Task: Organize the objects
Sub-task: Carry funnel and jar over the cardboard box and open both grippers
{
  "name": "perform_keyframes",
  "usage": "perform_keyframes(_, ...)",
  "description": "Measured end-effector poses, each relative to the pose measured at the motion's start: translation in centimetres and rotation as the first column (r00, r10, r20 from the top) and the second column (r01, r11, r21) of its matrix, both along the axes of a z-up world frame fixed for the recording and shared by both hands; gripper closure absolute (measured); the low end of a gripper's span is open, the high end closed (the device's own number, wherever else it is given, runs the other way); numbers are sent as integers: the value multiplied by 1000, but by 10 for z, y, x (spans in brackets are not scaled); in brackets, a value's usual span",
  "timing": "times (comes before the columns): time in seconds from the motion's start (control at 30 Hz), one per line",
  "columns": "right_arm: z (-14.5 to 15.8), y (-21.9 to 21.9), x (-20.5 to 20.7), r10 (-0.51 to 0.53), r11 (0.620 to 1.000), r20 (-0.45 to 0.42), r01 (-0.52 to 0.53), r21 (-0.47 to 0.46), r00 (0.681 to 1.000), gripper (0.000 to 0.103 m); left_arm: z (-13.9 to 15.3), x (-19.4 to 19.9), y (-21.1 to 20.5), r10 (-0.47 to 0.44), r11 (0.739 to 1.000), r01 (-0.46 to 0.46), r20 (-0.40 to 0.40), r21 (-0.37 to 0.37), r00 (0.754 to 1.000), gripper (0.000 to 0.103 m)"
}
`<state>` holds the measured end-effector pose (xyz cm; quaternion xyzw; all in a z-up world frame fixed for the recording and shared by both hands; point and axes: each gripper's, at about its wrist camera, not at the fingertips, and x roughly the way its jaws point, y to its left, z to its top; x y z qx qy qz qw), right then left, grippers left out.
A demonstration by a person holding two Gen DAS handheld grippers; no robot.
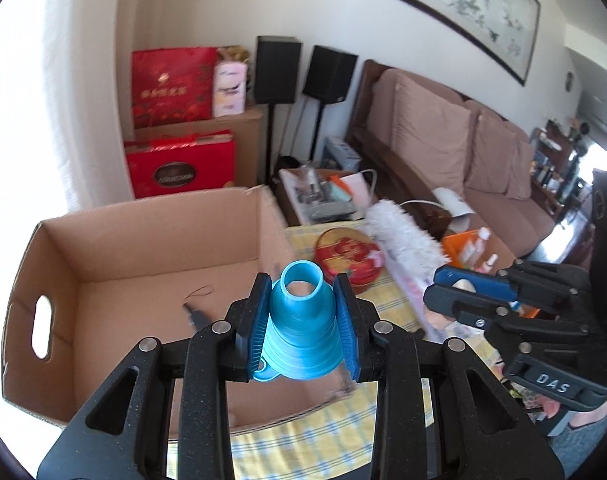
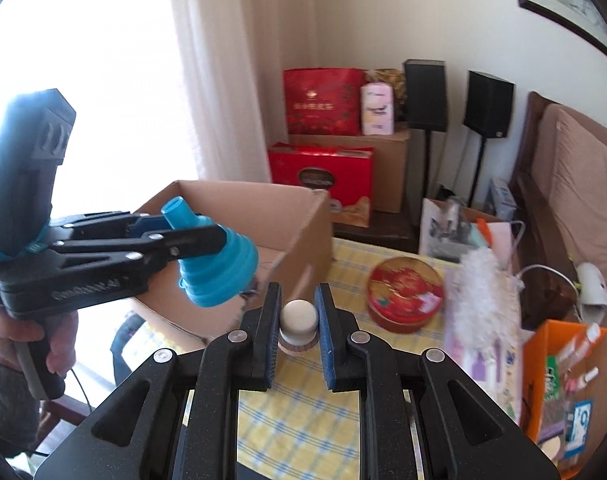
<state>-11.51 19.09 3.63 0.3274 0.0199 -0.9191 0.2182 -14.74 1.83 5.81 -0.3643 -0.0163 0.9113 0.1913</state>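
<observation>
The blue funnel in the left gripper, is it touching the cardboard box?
Apart. The right wrist view shows the blue funnel clamped in the left gripper, held in the air by the cardboard box.

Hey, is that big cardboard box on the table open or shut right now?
Open. The cardboard box has no lid or flaps over its top, and its inside floor shows, with a small dark item lying there.

Blue funnel (image 1: 301,324) in left claw (image 1: 302,328)
</observation>
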Motion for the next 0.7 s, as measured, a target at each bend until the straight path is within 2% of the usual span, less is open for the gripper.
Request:
perform_keyframes(0.33,-21,-56,-26,105,994,54,-106,15,993,87,-41,-11,-29,61,997,-57,89,-48,994,74)
perform_keyframes(0.7,-56,-74,-54,108,993,126,-111,25,986,86,-77,-15,-29,49,997,-35,188,-74,981,73)
